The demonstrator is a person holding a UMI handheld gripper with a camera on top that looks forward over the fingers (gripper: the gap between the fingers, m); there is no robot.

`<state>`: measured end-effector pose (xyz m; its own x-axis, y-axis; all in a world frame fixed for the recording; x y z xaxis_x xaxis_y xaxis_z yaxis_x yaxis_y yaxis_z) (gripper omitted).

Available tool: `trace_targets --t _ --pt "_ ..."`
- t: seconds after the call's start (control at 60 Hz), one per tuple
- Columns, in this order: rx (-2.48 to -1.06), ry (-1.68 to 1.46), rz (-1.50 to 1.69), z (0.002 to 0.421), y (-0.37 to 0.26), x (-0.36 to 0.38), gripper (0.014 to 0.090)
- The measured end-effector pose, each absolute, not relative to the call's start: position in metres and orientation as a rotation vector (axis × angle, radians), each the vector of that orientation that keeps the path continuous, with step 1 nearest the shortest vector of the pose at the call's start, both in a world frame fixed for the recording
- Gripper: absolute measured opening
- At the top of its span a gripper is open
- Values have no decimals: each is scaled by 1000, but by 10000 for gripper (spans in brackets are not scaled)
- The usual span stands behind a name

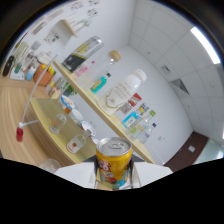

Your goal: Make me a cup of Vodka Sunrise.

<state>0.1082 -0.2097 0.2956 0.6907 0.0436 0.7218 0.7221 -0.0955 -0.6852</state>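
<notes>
The gripper (114,175) has its two fingers clamped on a yellow can (114,162), one pad pressed to each side, and the can rides upright with its silver top and pull tab facing up, so nothing spills. The whole view is tipped, which tells me the can is lifted clear of the counter (45,112) and being carried. Beyond the fingers a shelf (107,117) runs along the wall with a white bottle (126,87) and a dark-labelled clear bottle (82,52) on it, stock kept within reach. Glasses (59,122) wait on the counter just ahead, likely where the juice is headed for that sunrise
</notes>
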Motion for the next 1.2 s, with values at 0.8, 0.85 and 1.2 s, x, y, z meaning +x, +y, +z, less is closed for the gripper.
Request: trace_targets --t 0.8,0.85,1.2 --pt "-2005 107 87 75 -218 244 508" --pt "-2039 112 77 61 -219 248 511" --pt "-2052 43 23 45 -219 248 522"
